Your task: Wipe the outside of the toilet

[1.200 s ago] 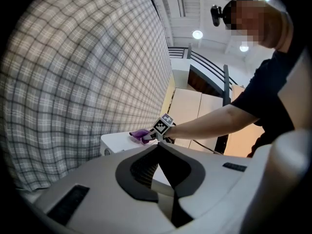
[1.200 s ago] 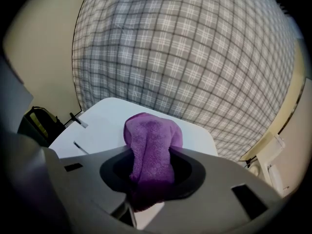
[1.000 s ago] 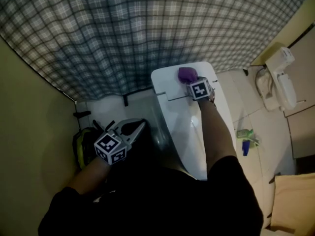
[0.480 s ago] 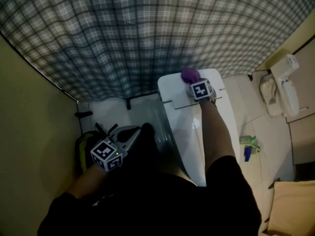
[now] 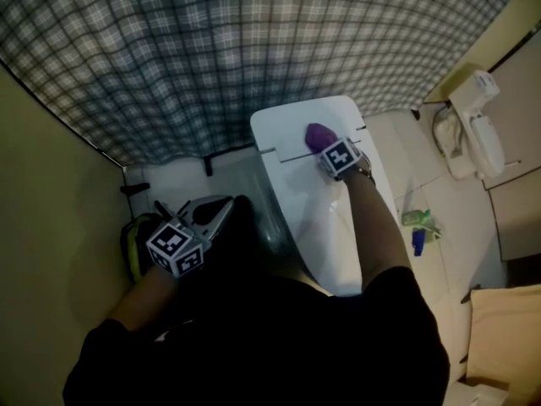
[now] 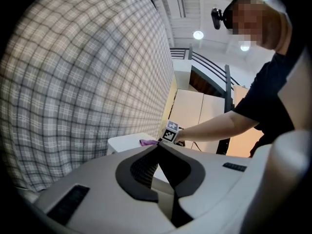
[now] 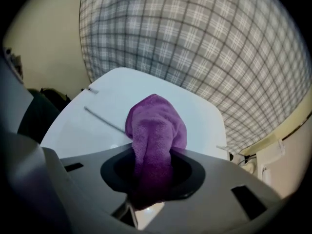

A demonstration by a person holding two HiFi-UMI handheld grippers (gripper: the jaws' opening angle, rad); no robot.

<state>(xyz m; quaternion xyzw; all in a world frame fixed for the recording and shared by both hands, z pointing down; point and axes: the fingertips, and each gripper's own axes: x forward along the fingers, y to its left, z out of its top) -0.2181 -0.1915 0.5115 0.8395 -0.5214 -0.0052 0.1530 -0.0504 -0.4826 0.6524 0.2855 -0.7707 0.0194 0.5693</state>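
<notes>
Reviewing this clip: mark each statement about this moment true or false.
1. The right gripper is shut on a purple cloth. True.
2. The cloth is pressed against the floor. False: it rests on the white top of the toilet.
3. The left gripper holds a brush. False: its jaws are together with nothing between them.
4. A plaid curtain hangs behind the toilet. True.
5. The left gripper is touching the toilet. False: it is held apart, off to the toilet's left.
</notes>
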